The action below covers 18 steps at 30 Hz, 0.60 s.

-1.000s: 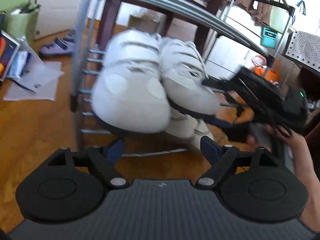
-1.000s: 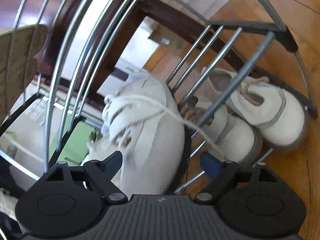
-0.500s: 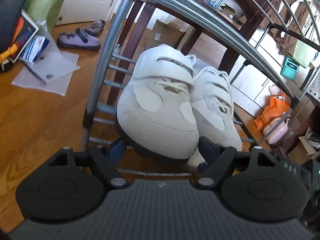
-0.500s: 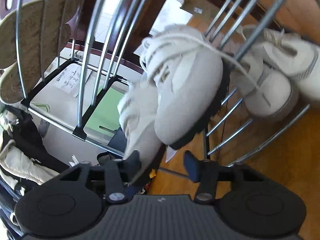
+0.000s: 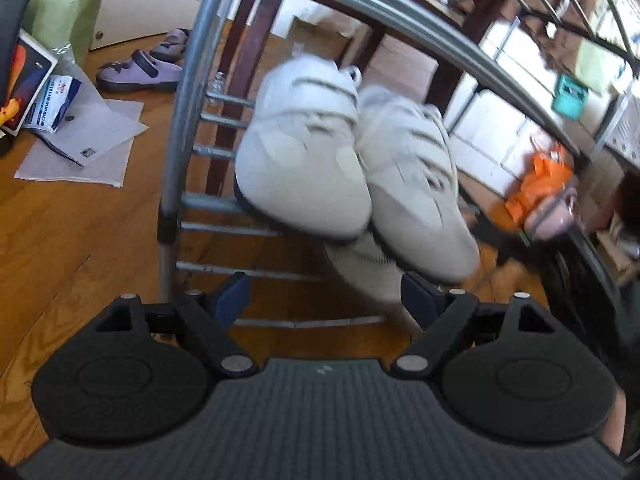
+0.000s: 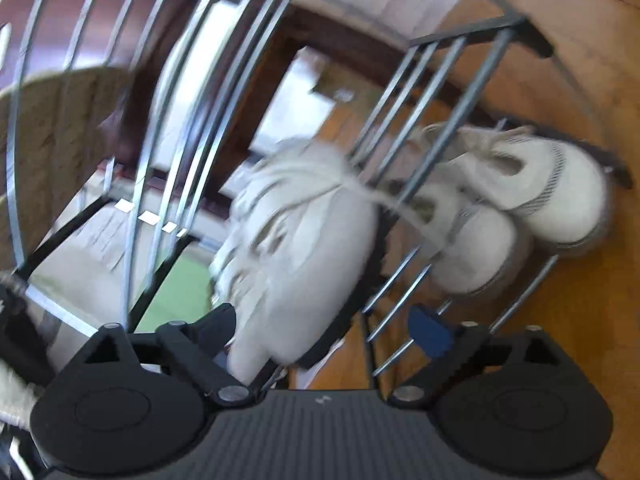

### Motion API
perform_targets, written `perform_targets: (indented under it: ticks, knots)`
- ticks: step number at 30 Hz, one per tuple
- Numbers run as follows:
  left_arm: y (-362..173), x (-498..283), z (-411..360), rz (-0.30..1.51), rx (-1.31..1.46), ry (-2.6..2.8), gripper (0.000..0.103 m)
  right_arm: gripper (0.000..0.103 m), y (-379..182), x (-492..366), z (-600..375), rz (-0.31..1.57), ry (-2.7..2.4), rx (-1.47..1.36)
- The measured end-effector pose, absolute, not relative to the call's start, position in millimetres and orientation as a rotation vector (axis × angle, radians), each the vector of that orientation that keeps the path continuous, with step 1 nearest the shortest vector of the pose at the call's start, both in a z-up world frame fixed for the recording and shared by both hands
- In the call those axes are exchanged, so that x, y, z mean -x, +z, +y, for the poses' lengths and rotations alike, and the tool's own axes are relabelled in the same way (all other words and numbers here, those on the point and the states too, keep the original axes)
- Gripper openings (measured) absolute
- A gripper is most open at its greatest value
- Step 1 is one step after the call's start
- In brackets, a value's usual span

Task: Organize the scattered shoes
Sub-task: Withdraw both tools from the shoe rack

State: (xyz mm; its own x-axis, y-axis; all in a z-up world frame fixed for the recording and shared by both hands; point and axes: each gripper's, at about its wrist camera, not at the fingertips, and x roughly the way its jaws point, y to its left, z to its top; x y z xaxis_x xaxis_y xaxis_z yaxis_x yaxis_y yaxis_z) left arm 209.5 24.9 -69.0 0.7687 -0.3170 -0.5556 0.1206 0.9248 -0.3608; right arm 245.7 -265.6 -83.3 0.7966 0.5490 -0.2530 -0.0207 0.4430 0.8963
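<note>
Left wrist view shows the left hand-held gripper spread wide and empty before two white strap sneakers resting toe-out on the metal shoe rack, while the right hand-held gripper, jaws just reopening, blurrily flanks one sneaker's toe without pressing.

We see bright daylight in both views, strongest from the pale area behind the metal-bar shoe rack. Glare runs along its curved silver top rail. Left wrist view: the two white strapped sneakers are softly motion-blurred; the wooden floor is sharper. Right wrist view: heavy smear throughout, worst on the white laced shoe. Fisheye bending curves all bars near edges.
</note>
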Motion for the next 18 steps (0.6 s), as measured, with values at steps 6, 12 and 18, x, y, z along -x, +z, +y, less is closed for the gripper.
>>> perform_targets:
  ticks: [6, 12, 18]
  knots:
    - [-66, -207, 11, 0.675, 0.280, -0.239, 0.083, 0.051, -67, -282, -245, 0.551, 0.403, -0.960]
    - [-74, -189, -7, 0.722, 0.189, -0.273, 0.094, 0.086, -72, -242, -284, 0.726, 0.350, -1.030]
    - [-104, -180, -46, 0.942, 0.038, -0.395, 0.098, 0.087, -40, -100, -348, 0.800, 0.110, -0.802]
